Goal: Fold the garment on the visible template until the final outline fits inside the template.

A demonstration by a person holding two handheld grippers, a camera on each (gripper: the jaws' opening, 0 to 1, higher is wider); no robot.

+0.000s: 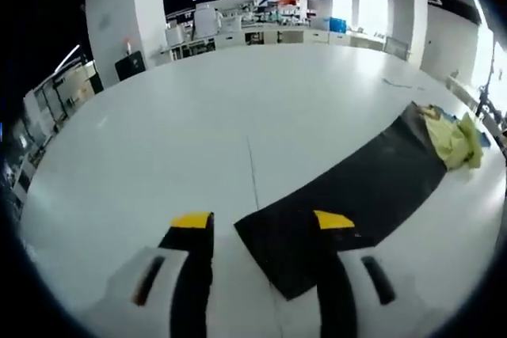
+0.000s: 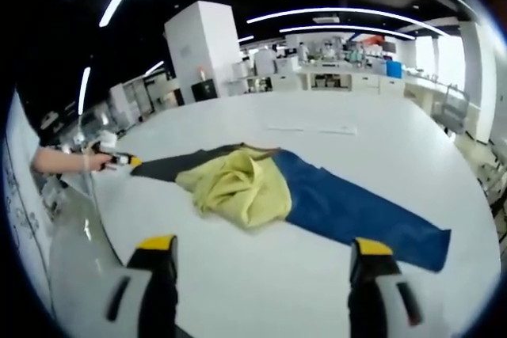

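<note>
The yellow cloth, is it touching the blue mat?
Touching. In the right gripper view the yellow cloth lies crumpled over one end of the blue mat, covering its edge.

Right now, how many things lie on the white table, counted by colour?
Yellow garment: 1
Blue sheet: 1
Black sheet: 1
Total: 3, all on the white table

Crumpled yellow garment (image 2: 238, 184) bunched on a long dark template (image 2: 348, 211), flat on the table
</note>
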